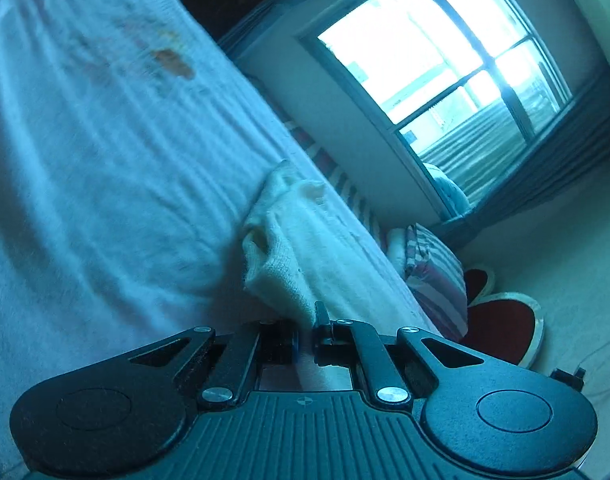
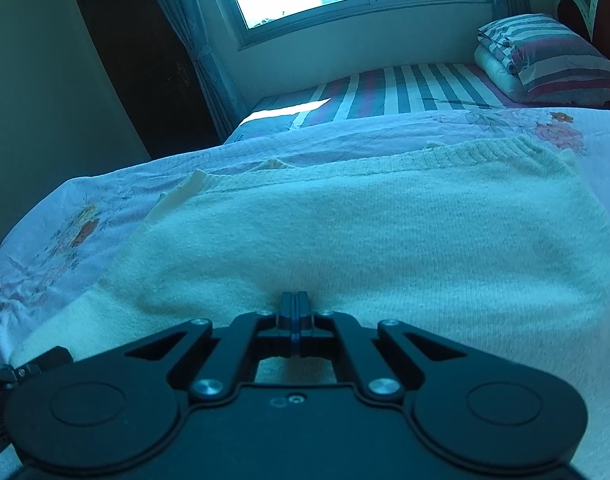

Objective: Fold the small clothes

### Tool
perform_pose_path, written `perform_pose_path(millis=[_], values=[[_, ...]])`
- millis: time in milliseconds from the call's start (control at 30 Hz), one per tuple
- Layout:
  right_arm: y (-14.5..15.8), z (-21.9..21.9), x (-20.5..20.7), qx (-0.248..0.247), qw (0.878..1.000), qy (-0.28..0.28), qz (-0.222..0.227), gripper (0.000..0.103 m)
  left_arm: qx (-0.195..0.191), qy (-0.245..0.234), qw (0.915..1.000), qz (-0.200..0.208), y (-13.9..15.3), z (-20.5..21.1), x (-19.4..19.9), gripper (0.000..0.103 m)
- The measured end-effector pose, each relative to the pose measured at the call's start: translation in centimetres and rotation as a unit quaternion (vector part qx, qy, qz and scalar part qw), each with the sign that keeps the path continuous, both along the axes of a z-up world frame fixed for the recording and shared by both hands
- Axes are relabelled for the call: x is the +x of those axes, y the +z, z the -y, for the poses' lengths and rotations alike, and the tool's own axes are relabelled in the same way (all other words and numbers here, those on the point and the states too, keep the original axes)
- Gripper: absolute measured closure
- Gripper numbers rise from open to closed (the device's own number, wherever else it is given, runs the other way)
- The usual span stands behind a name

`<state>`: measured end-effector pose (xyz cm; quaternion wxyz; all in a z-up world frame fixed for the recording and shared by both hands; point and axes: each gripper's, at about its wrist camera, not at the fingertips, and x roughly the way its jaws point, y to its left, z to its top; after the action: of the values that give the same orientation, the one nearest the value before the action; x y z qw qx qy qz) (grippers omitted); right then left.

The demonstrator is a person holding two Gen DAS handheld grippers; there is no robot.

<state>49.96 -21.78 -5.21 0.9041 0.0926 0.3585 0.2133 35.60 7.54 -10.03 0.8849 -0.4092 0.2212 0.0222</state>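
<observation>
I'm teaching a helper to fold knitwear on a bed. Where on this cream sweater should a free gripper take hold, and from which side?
Probably the ribbed hem along the sweater's far edge, approached from the window side, low and level with the bedspread. That band looks thicker and lies straight, so it should pinch cleanly without bunching.
</observation>
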Motion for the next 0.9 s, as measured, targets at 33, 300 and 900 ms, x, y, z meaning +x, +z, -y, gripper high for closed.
perform_pose_path(millis=[33,300,900], values=[[0.0,0.1,0.0,0.004,1.000,0.000,-0.001,0.103,0.013,-0.011,0.9998,0.003,0.7,0.2,0.3,0.097],[1.7,5.5,-1.6,0.026,0.999,-0.042,0.015,0.099,0.079,-0.067,0.9946,-0.001,5.2,2.0,3.6,0.097],[1.4,22.7,-7.8,0.070,0.977,-0.202,0.013,0.095,0.234,-0.363,0.9021,0.017,8.1,22.5,6.5,0.097]])
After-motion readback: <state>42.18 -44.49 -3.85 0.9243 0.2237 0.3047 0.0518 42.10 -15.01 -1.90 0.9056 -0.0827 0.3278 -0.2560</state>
